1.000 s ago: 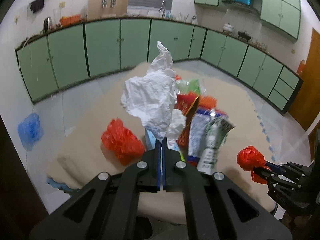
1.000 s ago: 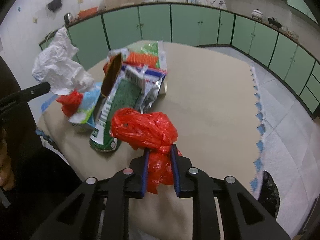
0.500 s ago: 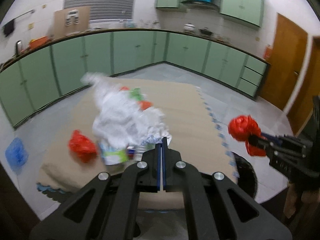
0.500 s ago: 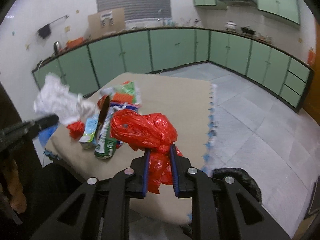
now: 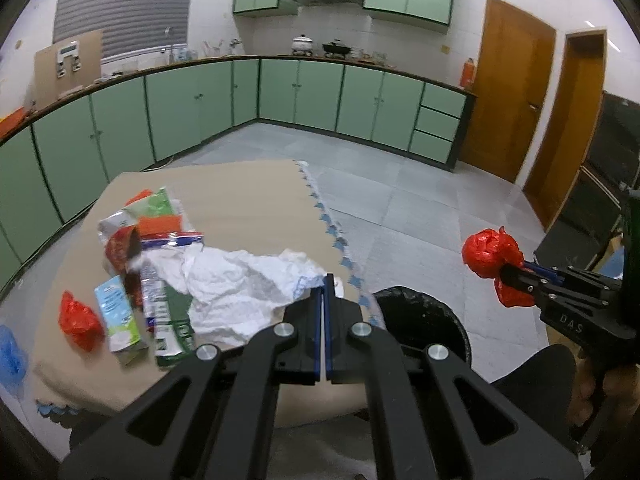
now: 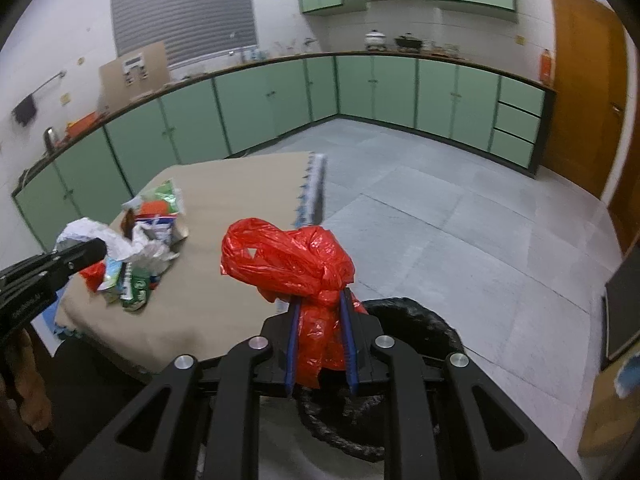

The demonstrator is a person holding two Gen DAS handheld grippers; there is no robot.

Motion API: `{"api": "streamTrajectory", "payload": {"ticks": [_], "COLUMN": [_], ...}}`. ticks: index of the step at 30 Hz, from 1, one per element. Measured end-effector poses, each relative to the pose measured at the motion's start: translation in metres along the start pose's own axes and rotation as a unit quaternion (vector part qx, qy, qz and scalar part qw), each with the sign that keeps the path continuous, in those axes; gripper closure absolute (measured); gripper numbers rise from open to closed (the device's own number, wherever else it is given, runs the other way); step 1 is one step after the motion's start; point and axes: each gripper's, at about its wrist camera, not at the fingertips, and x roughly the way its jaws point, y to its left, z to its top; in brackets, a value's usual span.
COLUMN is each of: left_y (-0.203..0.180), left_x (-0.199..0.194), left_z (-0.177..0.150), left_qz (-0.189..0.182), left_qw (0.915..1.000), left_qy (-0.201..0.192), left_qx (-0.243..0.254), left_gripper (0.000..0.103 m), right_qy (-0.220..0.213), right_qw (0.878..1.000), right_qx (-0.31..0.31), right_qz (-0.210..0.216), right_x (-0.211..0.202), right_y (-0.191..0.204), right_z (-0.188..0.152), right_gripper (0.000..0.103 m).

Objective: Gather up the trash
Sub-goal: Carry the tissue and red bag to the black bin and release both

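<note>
My left gripper (image 5: 323,280) is shut on a crumpled white paper (image 5: 240,284), which trails leftward above the beige mat (image 5: 248,200). In the right wrist view my right gripper (image 6: 320,300) is shut on a knotted red plastic bag (image 6: 288,260); the same red bag (image 5: 492,258) shows at the right of the left wrist view. A black-lined trash bin (image 5: 420,320) stands on the floor just beyond both grippers, and its rim (image 6: 420,312) appears under the red bag. Wrappers and a carton (image 5: 120,316) lie in a pile on the mat, with a small red bag (image 5: 78,320) beside them.
Green cabinets (image 5: 280,96) line the far walls, and wooden doors (image 5: 508,92) stand at the right. Grey tiled floor (image 6: 440,220) spreads beyond the mat. A blue bag (image 5: 10,352) lies at the mat's left edge. A hand (image 5: 584,400) holds the right gripper's handle.
Both grippers have swung to the right, away from the trash pile and toward the black bin, each still holding its piece. The white paper now trails sideways instead of standing upright.
</note>
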Motion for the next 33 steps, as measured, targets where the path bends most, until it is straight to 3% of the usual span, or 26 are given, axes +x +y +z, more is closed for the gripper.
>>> {"api": "streamTrajectory", "payload": {"ticks": [6, 15, 27, 29, 31, 33], "left_y": [-0.045, -0.125, -0.141, -0.143, -0.142, -0.143], "left_x": [0.027, 0.101, 0.203, 0.213, 0.215, 0.217], "left_z": [0.006, -0.007, -0.053, -0.055, -0.053, -0.052], "left_qz": [-0.052, -0.124, -0.141, -0.137, -0.132, -0.128], "left_qw": [0.9977, 0.9857, 0.9724, 0.9723, 0.9737, 0.9747], "left_qy": [0.014, 0.053, 0.138, 0.143, 0.142, 0.141], "left_qx": [0.04, 0.101, 0.124, 0.123, 0.12, 0.117], "left_gripper": [0.103, 0.103, 0.103, 0.101, 0.096, 0.08], "right_qy": [0.015, 0.056, 0.123, 0.122, 0.114, 0.109], "right_qw": [0.999, 0.994, 0.983, 0.983, 0.984, 0.984], "right_qx": [0.04, 0.081, 0.125, 0.119, 0.114, 0.115], "right_qz": [-0.023, -0.05, -0.054, -0.061, -0.074, -0.077], "right_x": [0.016, 0.057, 0.135, 0.135, 0.131, 0.129], "right_y": [-0.037, -0.091, -0.136, -0.134, -0.134, -0.135], "right_z": [-0.013, -0.04, -0.07, -0.072, -0.07, -0.07], "right_gripper": [0.084, 0.085, 0.084, 0.076, 0.06, 0.058]}}
